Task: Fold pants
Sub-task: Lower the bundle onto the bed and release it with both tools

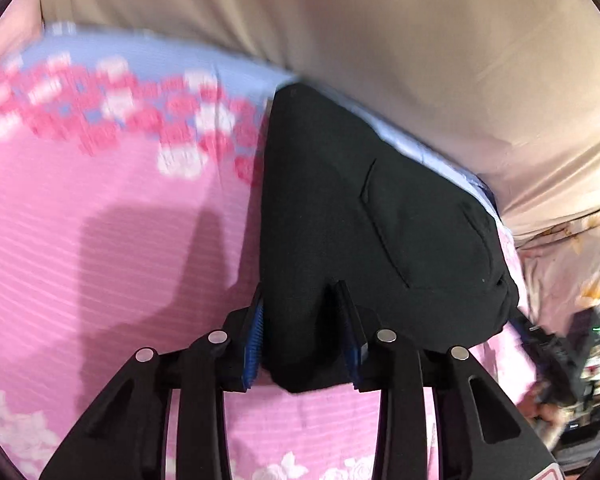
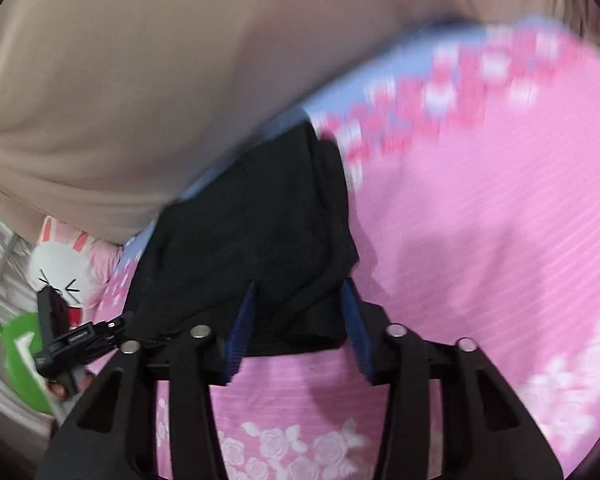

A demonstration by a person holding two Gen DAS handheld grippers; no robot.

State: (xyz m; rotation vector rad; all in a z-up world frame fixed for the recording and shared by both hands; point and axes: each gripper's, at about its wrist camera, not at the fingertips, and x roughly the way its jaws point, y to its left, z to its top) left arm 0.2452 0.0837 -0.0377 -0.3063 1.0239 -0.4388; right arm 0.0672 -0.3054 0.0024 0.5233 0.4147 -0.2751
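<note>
A pink striped bedsheet printed with white and red roses and a pale blue band is covering the bed, and a beige wall is rising behind it. The black pants are lying bunched on the sheet near the wall, a slanted pocket seam showing on top. The left gripper is pinching a fold of the pants between its blue pads, cloth filling the gap. The right gripper is likewise clamping the other end of the pants, with fabric bulging between its fingers. In the right wrist view a cartoon rabbit pillow is sitting at the bed's edge beside something green; small lettering on the left gripper there is too blurred to read.
</note>
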